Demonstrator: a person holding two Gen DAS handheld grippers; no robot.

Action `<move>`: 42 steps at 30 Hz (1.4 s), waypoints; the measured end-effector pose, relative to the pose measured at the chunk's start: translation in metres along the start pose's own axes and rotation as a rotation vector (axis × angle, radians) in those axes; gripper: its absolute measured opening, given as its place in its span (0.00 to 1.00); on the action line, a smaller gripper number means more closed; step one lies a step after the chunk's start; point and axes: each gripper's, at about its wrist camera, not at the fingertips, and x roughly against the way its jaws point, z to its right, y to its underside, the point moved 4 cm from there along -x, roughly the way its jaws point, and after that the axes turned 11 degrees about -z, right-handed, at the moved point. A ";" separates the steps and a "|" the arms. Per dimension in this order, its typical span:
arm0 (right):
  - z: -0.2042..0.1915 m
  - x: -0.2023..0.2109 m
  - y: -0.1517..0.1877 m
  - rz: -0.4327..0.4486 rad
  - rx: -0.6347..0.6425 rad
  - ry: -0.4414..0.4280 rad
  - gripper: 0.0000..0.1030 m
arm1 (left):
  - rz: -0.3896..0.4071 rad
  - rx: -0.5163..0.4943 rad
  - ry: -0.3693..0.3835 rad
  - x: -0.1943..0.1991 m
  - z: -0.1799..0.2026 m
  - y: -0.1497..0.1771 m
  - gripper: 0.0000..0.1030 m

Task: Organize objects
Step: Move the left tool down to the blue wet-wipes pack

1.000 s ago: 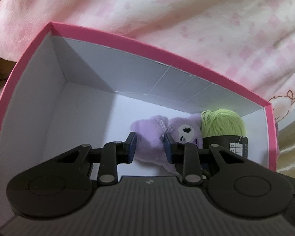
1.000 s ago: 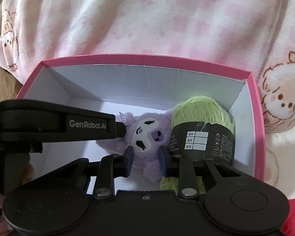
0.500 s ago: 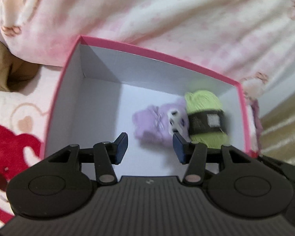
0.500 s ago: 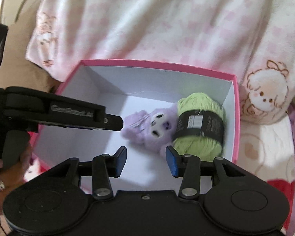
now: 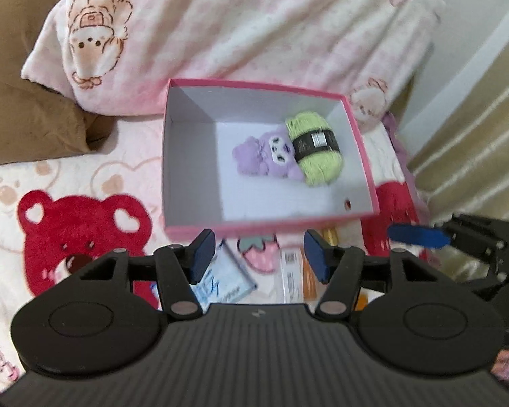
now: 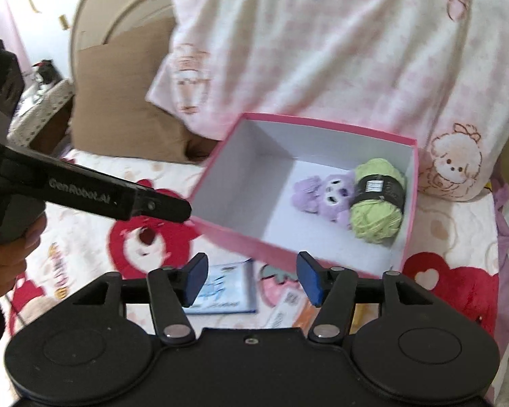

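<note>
A pink box [image 5: 271,227] with white inside stands on the bed; it also shows in the right wrist view [image 6: 241,237]. In it lie a purple plush toy [image 5: 264,156] [image 6: 322,195] and, touching it on the right, a green yarn ball [image 5: 317,146] [image 6: 378,200] with a black label. My left gripper [image 5: 259,259] is open and empty, pulled back in front of the box. My right gripper [image 6: 251,278] is open and empty, also in front of the box.
In front of the box lie a blue-white packet [image 5: 225,283] [image 6: 220,288] and an orange-white packet [image 5: 297,279] [image 6: 293,308] on a bedspread with red bears [image 5: 81,230]. A pink-white blanket [image 5: 254,27] is heaped behind the box. A brown pillow [image 5: 27,118] lies at the left.
Both grippers have opened wider and pulled back out of the box. The plush toy and yarn ball stay in the box.
</note>
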 end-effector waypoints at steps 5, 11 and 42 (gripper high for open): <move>-0.027 0.014 0.017 -0.014 0.035 -0.037 0.64 | -0.027 -0.051 0.007 0.018 0.004 0.031 0.59; -0.054 0.011 0.042 -0.029 0.080 -0.076 0.65 | 0.001 -0.046 -0.029 0.020 -0.013 0.065 0.63; -0.061 -0.180 0.050 -0.110 0.274 0.069 0.83 | -0.007 0.237 -0.016 -0.137 -0.111 0.091 0.63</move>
